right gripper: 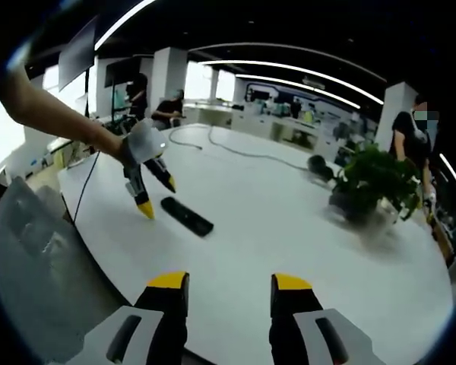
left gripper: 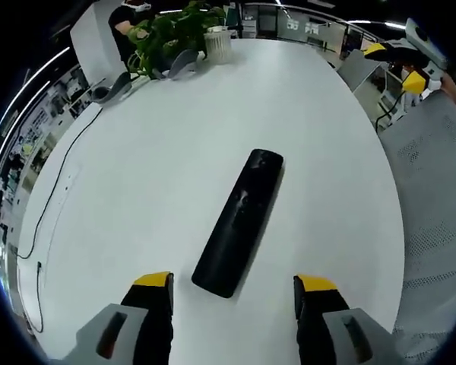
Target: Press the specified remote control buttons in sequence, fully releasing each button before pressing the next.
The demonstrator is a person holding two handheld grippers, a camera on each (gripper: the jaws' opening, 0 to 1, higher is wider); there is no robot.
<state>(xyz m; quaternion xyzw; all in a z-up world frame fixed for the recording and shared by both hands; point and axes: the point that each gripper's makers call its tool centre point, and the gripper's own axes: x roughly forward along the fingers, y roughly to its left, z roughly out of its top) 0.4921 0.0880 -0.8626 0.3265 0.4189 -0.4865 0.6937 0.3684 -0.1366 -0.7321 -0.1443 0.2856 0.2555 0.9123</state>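
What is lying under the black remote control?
The remote control lies flat on the white table. Bare tabletop surrounds it; whatever its body covers is hidden.

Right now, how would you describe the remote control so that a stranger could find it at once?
Look at the large white oval table. Near its edge lies the remote control, just ahead of the left tool, whose jaws stand open. It is the only long, flat, black bar there, far from the potted plant.
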